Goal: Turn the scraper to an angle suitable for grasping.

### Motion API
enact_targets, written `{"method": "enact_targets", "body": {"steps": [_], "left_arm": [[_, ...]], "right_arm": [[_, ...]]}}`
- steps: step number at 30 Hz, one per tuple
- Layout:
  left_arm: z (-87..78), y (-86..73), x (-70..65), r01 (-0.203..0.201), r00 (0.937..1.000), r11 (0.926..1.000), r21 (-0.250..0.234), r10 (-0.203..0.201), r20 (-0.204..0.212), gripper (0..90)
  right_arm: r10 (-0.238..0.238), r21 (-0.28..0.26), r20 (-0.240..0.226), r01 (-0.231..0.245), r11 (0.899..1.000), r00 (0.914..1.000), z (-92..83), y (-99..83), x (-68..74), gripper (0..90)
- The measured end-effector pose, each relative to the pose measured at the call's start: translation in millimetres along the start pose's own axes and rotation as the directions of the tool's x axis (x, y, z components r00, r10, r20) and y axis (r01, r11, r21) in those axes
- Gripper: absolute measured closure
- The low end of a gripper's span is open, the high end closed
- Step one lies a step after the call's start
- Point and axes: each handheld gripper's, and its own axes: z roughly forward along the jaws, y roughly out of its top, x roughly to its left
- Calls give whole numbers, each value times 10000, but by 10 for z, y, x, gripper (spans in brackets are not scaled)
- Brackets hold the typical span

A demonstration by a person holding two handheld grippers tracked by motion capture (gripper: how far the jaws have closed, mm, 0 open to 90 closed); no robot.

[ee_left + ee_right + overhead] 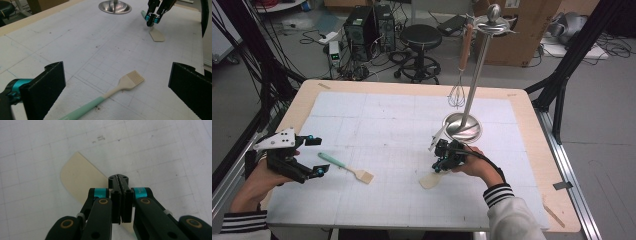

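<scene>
Right tool (438, 167), lower centre-right of the high view, jaws pressed tight together on the thin neck of a cream spatula (430, 180); blade lies flat on the tabletop (402, 115), its green handle end poking past the jaws in the left gripper view. Left tool (318, 156), lower left, jaws wide apart w/ nothing between; pastry brush (347, 168) lies on the tabletop just right of it. Steel stand (462, 125) w/ whisk (458, 90) hanging, upper centre-right.

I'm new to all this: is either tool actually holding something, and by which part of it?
The right tool is shut on the spatula, gripping near where the cream blade meets the handle. The left tool is open and holds nothing; the brush lies on the table between its jaws.
</scene>
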Motion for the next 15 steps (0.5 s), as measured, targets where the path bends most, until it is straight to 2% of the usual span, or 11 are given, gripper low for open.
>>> {"method": "enact_targets", "body": {"steps": [6, 15], "left_arm": [[5, -10, 4, 27, 10000, 10000, 25, -27, -17, 16], [11, -10, 4, 38, 10000, 10000, 22, -38, 1, 16]], "right_arm": [[11, 331, -146, -6, 9995, 9999, 46, -13, -18, 889], [-154, 458, -352, 170, 9988, 9993, 33, -37, 17, 889]]}}
